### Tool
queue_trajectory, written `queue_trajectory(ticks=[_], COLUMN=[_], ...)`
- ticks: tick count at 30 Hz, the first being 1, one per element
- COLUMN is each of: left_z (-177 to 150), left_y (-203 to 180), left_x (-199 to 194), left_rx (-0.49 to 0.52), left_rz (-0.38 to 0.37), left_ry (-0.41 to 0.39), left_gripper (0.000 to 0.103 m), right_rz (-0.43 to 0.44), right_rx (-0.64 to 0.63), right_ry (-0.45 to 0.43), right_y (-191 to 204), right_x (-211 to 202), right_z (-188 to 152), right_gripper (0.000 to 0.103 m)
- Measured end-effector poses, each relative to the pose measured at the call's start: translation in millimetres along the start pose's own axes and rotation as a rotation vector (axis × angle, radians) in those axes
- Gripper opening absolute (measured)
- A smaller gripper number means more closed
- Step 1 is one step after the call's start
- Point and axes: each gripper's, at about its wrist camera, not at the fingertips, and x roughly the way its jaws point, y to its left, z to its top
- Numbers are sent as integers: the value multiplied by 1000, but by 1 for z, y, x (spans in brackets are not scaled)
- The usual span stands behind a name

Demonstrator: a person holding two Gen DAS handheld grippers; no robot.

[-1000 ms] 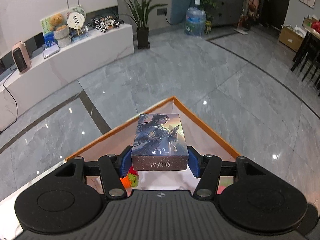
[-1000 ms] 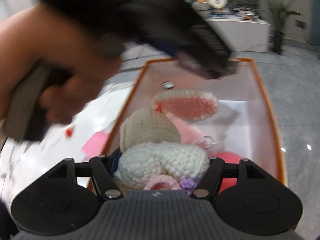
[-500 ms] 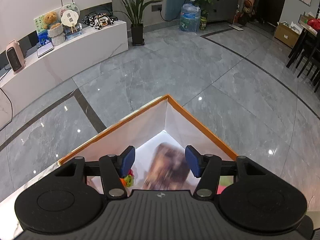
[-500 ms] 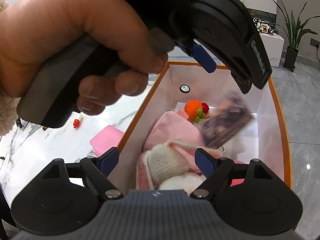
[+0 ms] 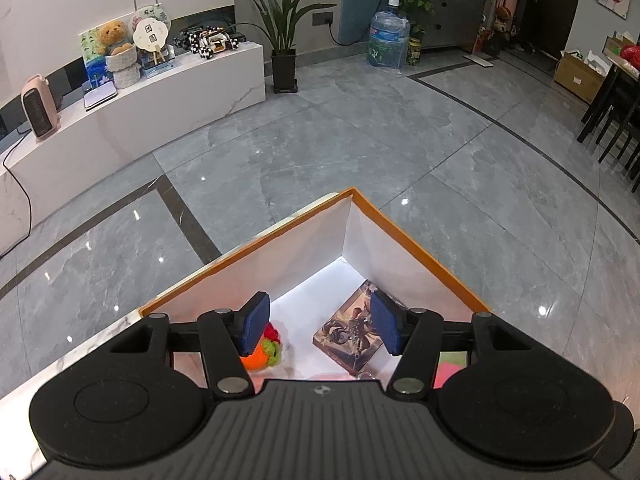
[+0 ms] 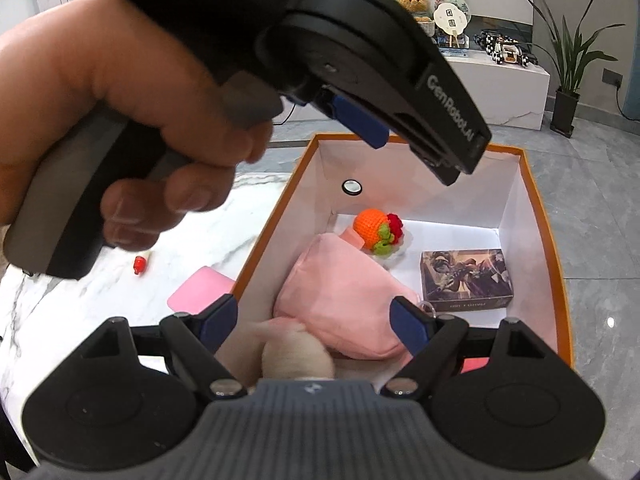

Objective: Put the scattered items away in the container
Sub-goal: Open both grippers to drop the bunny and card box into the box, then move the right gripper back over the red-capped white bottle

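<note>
Left wrist view: the left hand-held gripper (image 5: 320,324) hangs above a far corner of the orange-rimmed container (image 5: 420,240), its blue pads parted with nothing between them. Below the gap, on the white floor of the container, lies the illustrated card box (image 5: 348,338), flat and near the corner. A crocheted orange toy (image 5: 260,354) with green and red trim sits just left of it, partly hidden by the left pad.

In the right wrist view, the right hand-held gripper (image 6: 318,324) has its jaws spread wide, having just been opening; a cream knitted toy (image 6: 298,356), blurred, lies low between them, and neither pad touches it. Beyond it a pink cloth bundle (image 6: 340,300) fills the near part of the container, with the orange toy behind it and the card box to the right against the wall. A person's hand (image 6: 120,120) grips the left hand-held gripper's handle above the container. Outside, on the marble tabletop (image 6: 80,312), remain a pink flat item (image 6: 200,290) touching the container's wall and a small red piece (image 6: 139,265) farther off.
</note>
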Motion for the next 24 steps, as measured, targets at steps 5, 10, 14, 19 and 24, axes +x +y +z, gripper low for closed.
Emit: queue_trajectory(ticks=[5,10,14,19,24], left_z=[-4,-8,-13,-29,-53], left_y=[12,26,44,71,103], left_x=[-11,-29,-47,-73,-97], left_rx=[-11,-20,-38,-76,-117], left_rz=[9,23,43,66,98], left_ry=[-9,-28,-45,-67,-68], left_gripper=[66,66,66,66,66], right_rz=[0,-4,-3,-10,-5], right_rx=[-20,-39,-71,-105,-148], right_ry=[0,2,11,24,38], right_y=[11,24,39,57,78], right_x=[-2,1,3,8,15], right_z=[3,9,12,16,20], right_gripper=[85,85,85,85,85])
